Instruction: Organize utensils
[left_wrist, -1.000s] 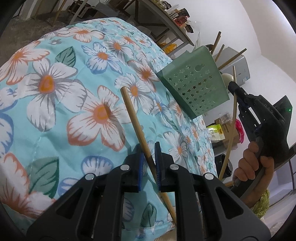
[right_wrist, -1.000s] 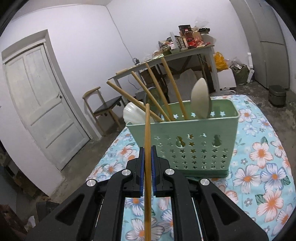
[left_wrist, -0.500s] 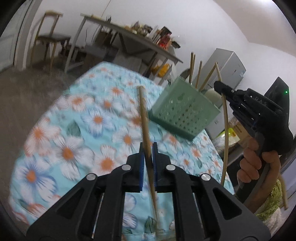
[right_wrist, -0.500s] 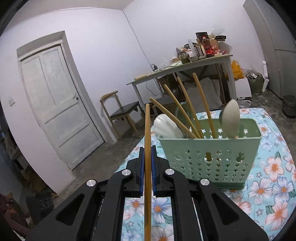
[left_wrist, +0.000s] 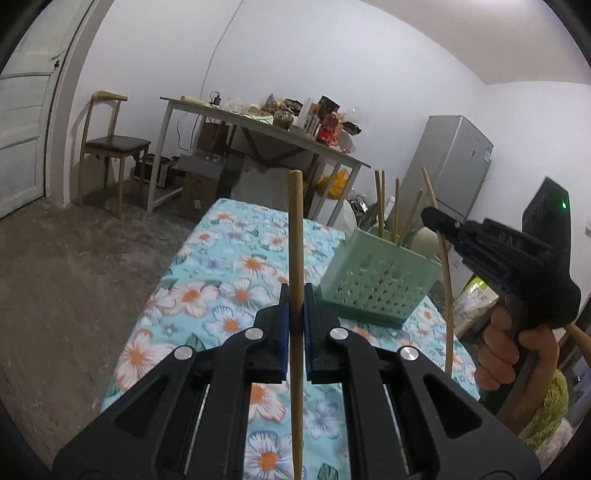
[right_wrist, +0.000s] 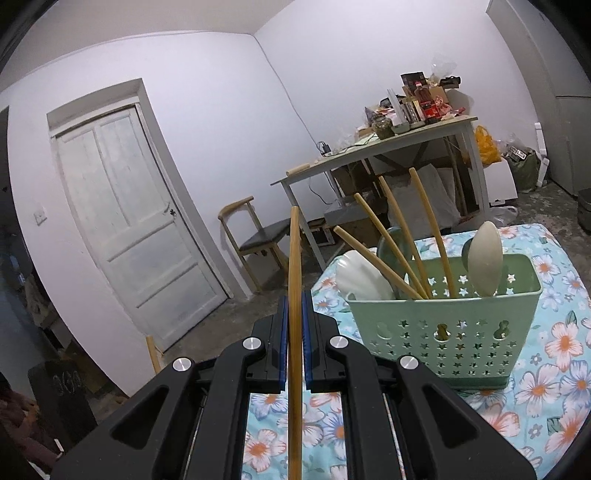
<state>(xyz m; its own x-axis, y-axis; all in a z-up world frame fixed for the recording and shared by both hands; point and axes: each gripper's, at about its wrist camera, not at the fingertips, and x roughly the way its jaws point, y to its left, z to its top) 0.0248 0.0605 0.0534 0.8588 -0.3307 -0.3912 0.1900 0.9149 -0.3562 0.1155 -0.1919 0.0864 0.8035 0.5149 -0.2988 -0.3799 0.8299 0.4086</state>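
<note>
My left gripper (left_wrist: 296, 295) is shut on a wooden chopstick (left_wrist: 296, 236) that stands upright, lifted above the floral tablecloth (left_wrist: 221, 291). My right gripper (right_wrist: 294, 302) is shut on a second chopstick (right_wrist: 294, 258), also upright. In the left wrist view the right gripper (left_wrist: 434, 218) shows at the right, held by a hand (left_wrist: 513, 350), its chopstick (left_wrist: 445, 280) hanging beside the green perforated utensil holder (left_wrist: 373, 284). The holder (right_wrist: 443, 332) holds several chopsticks (right_wrist: 430, 236) and two pale spoons (right_wrist: 484, 264), and stands to the right of my right gripper.
The table edge drops to a concrete floor (left_wrist: 74, 277) on the left. Behind are a cluttered grey table (left_wrist: 266, 129), a wooden chair (left_wrist: 110, 140), a fridge (left_wrist: 450, 166) and a white door (right_wrist: 129, 221).
The left gripper rose with its chopstick, lifting it off the cloth and turning it from slanted to upright. The right gripper rose slightly, still holding its chopstick.
</note>
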